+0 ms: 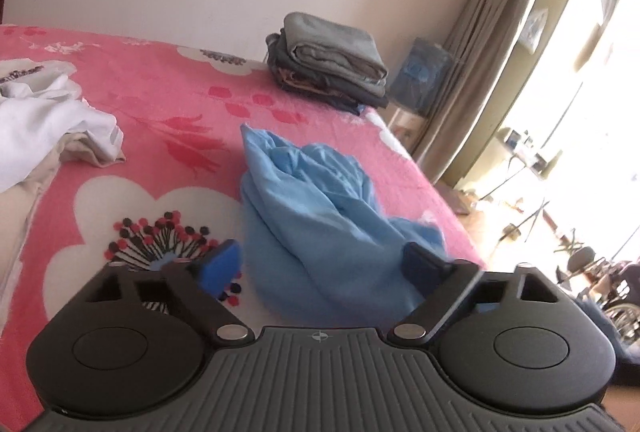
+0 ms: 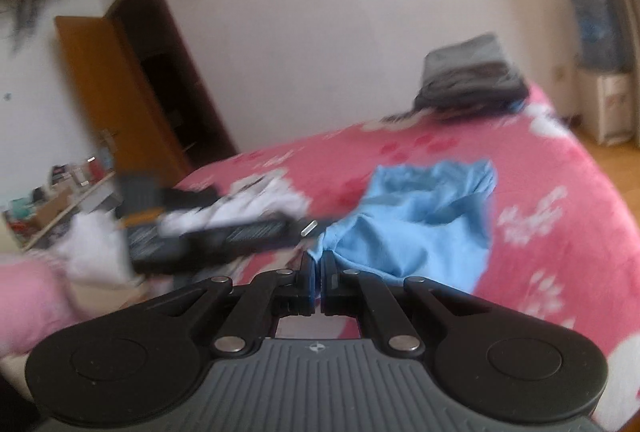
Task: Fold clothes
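Right wrist view: your right gripper (image 2: 316,272) has its jaws clenched, and a corner of the light blue garment (image 2: 420,220) appears to be pinched between the pads, though motion blur makes the contact hard to confirm. From there the cloth spreads toward 1 o'clock, crumpled and unfolded, on the pink floral bedspread (image 2: 560,192). Your left gripper (image 2: 224,236) shows as a dark blur at 10 o'clock.

In the left wrist view, your left gripper (image 1: 320,264) is released, jaws wide apart, holding nothing, with the bunched blue garment (image 1: 320,208) lying between the fingers and beyond them. At 10 o'clock sits a heap of white clothing (image 1: 48,124); at 12 o'clock, a stack of folded grey clothes (image 1: 332,60) near the bed's far edge.
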Tool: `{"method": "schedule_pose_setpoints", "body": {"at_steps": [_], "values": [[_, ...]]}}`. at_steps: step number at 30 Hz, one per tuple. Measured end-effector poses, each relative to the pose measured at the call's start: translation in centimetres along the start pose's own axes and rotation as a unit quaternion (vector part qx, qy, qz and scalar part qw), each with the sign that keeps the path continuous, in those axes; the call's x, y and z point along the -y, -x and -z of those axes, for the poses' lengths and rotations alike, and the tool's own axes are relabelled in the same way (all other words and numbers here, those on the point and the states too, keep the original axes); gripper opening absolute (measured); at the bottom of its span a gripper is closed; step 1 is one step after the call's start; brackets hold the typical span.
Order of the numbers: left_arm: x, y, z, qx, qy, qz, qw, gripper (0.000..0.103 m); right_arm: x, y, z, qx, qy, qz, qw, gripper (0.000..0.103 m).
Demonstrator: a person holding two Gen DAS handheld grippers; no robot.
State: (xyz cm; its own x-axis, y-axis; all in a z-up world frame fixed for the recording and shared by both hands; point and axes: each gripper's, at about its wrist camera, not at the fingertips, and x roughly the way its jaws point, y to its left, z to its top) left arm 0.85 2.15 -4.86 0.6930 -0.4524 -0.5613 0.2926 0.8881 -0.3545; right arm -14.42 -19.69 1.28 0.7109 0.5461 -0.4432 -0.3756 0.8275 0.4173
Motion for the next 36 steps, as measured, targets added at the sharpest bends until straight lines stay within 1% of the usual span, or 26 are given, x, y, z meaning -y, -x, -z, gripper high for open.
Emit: {"method": "schedule_pose_setpoints", "body": {"at_steps": [2, 4, 5, 6, 7, 8, 9, 10, 11, 13, 14, 17, 19, 23, 26, 27, 28, 29, 30, 31, 32, 33, 35, 36], "values": [[0.3, -1.1, 0.6, -0.022, -0.010, -0.004, 0.9997, 0.096, -0.6, 0.9, 0.8, -0.021, -0.005, -0.022, 1.000, 0.002], [0.2, -2.5, 1.5, -0.057, -0.011, -0.002, 0.9983, 0.095, -0.7, 1.0, 1.4, -0.044, -0.011, -0.038, 0.998, 0.002], [0.0, -3.1, 2.0, -0.074, -0.009, -0.008, 0.9972, 0.089, -0.7, 0.7, 1.7, -0.055, -0.014, -0.041, 0.998, 0.002], [-0.2, -3.9, 2.5, -0.092, -0.009, -0.015, 0.9956, 0.079, -0.6, 0.4, 2.0, -0.066, -0.016, -0.044, 0.997, 0.002], [-0.6, -4.6, 2.9, -0.107, -0.007, -0.019, 0.9940, 0.061, -0.5, 0.1, 2.3, -0.077, -0.019, -0.047, 0.996, 0.002], [-1.1, -5.2, 3.3, -0.122, 0.001, -0.021, 0.9924, 0.048, -0.4, -0.2, 2.5, -0.088, -0.022, -0.049, 0.995, 0.002], [-1.6, -5.4, 3.6, -0.131, 0.013, -0.020, 0.9911, 0.044, -0.4, -0.5, 2.8, -0.099, -0.025, -0.052, 0.993, 0.002], [-2.2, -5.7, 3.8, -0.139, 0.025, -0.019, 0.9898, 0.032, -0.3, -0.9, 3.1, -0.110, -0.027, -0.055, 0.992, 0.002], [-2.6, -5.7, 3.9, -0.140, 0.031, -0.019, 0.9895, 0.022, -0.2, -1.2, 3.3, -0.121, -0.030, -0.058, 0.990, 0.002], [-3.2, -5.1, 3.6, -0.127, 0.035, -0.027, 0.9910, 0.015, -0.1, -1.8, 3.9, -0.143, -0.036, -0.063, 0.987, 0.002], [-3.5, -4.5, 3.3, -0.114, 0.039, -0.032, 0.9922, 0.012, 0.0, -2.1, 4.1, -0.154, -0.038, -0.066, 0.985, 0.003], [-4.9, -2.2, 1.9, -0.064, 0.062, -0.046, 0.9950, 0.010, 0.2, -3.0, 5.0, -0.187, -0.047, -0.074, 0.978, 0.003], [-5.5, -1.1, 0.7, -0.029, 0.061, -0.067, 0.9955, 0.007, 0.3, -3.6, 5.5, -0.209, -0.052, -0.080, 0.973, 0.003], [-6.8, 0.3, -0.9, 0.024, 0.059, -0.112, 0.9916, 0.006, 0.0, -5.0, 6.7, -0.229, -0.051, -0.092, 0.968, 0.002], [-7.8, 0.1, -1.4, 0.033, 0.069, -0.144, 0.9867, 0.006, -0.1, -6.4, 7.9, -0.257, -0.057, -0.089, 0.961, 0.002], [-8.1, -0.3, -1.3, 0.019, 0.067, -0.152, 0.9858, 0.008, 0.0, -6.9, 8.2, -0.271, -0.062, -0.085, 0.957, 0.003], [-8.4, -0.9, -1.1, 0.001, 0.067, -0.161, 0.9847, 0.012, 0.0, -7.4, 8.6, -0.285, -0.067, -0.082, 0.953, 0.003], [-8.8, -1.1, -0.8, -0.012, 0.072, -0.168, 0.9831, 0.025, 0.2, -7.5, 8.8, -0.296, -0.074, -0.074, 0.949, 0.004], [-9.1, -1.2, -0.4, -0.025, 0.079, -0.174, 0.9812, 0.032, 0.4, -7.3, 8.7, -0.296, -0.077, -0.072, 0.949, 0.004], [-9.3, -0.9, -0.1, -0.029, 0.084, -0.176, 0.9805, 0.044, 0.6, -7.0, 8.6, -0.295, -0.080, -0.070, 0.949, 0.004], [-9.4, -0.4, 0.3, -0.026, 0.087, -0.173, 0.9807, 0.053, 0.9, -6.5, 8.2, -0.284, -0.082, -0.070, 0.953, 0.005], [-9.5, 0.2, 0.6, -0.022, 0.089, -0.170, 0.9811, 0.057, 1.1, -5.9, 7.8, -0.272, -0.083, -0.070, 0.956, 0.005], [-9.4, 1.8, 1.1, -0.012, 0.097, -0.168, 0.9809, 0.070, 1.6, -4.8, 6.7, -0.243, -0.083, -0.065, 0.964, 0.005], [-9.4, 2.6, 1.3, -0.006, 0.103, -0.167, 0.9805, 0.072, 1.9, -4.2, 6.1, -0.228, -0.082, -0.062, 0.968, 0.005]]}}
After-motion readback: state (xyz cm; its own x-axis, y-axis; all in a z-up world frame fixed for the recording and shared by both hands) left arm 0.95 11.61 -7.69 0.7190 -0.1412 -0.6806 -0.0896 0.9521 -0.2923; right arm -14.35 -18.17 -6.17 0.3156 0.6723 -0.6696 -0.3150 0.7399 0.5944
